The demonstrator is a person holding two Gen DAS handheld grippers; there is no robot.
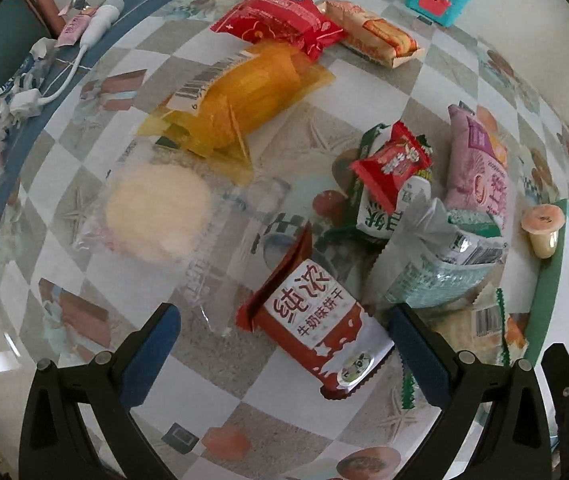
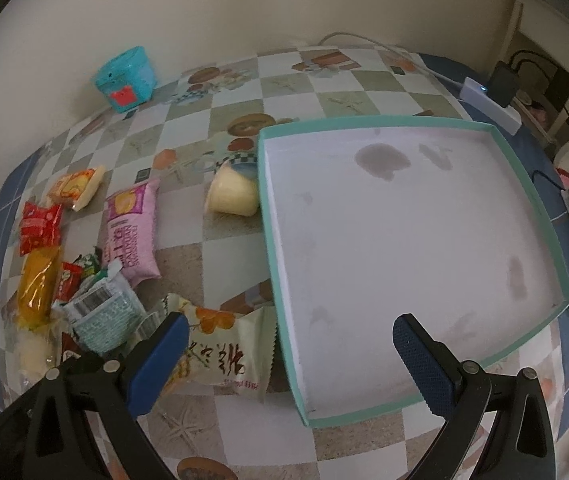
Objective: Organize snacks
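Note:
Snack packets lie scattered on the checkered tablecloth. In the left wrist view my left gripper (image 1: 284, 344) is open, its fingers either side of a red-brown biscuit packet (image 1: 316, 324). Beyond lie a clear-wrapped round cake (image 1: 156, 212), an orange packet (image 1: 236, 96), a red packet (image 1: 280, 16), a small red candy packet (image 1: 392, 164), a pink bag (image 1: 478, 164) and a pale green packet (image 1: 440, 256). In the right wrist view my right gripper (image 2: 288, 348) is open and empty above the near edge of an empty teal-rimmed tray (image 2: 408, 256). A cream packet (image 2: 220, 348) and a jelly cup (image 2: 232, 196) lie beside the tray.
A teal box (image 2: 126, 80) stands by the wall. A white cable and charger (image 1: 64, 76) lie at the table's left edge. A power strip with plugs (image 2: 492, 100) sits behind the tray. The tray's green side (image 1: 548, 280) shows at right in the left wrist view.

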